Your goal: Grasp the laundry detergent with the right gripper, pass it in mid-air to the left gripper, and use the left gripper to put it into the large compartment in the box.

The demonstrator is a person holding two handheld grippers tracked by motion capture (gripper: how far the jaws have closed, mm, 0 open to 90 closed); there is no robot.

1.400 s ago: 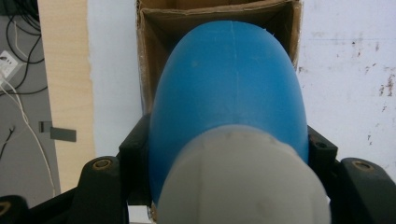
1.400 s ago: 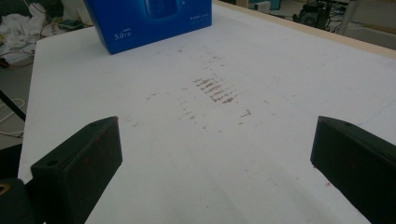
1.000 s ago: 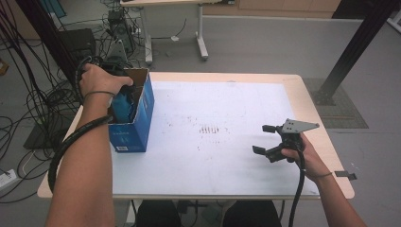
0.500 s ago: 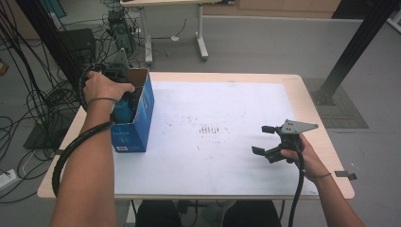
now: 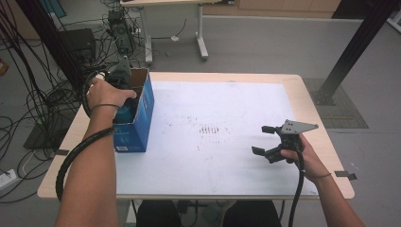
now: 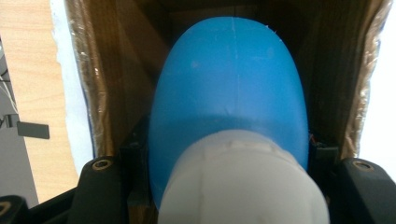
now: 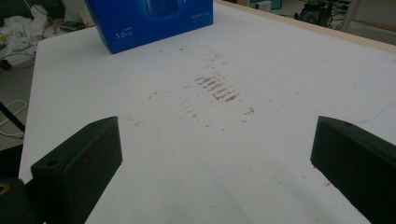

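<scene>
1. Nearest, the right tool [image 5: 268, 142] hovers over the bare white worktop [image 5: 227, 165], its jaws wide apart and holding nothing.
2. Farther off, at the worktop's left edge, the left tool [image 5: 124, 101] is clamped on a blue bottle [image 6: 229, 84] with a white cap [image 6: 240, 182].
3. The bottle points down into the open blue box [image 5: 137, 127], its long axis running along the cardboard walls, so by my judgement lowering it straight in falls to the left hand [image 5: 106, 94].
</scene>
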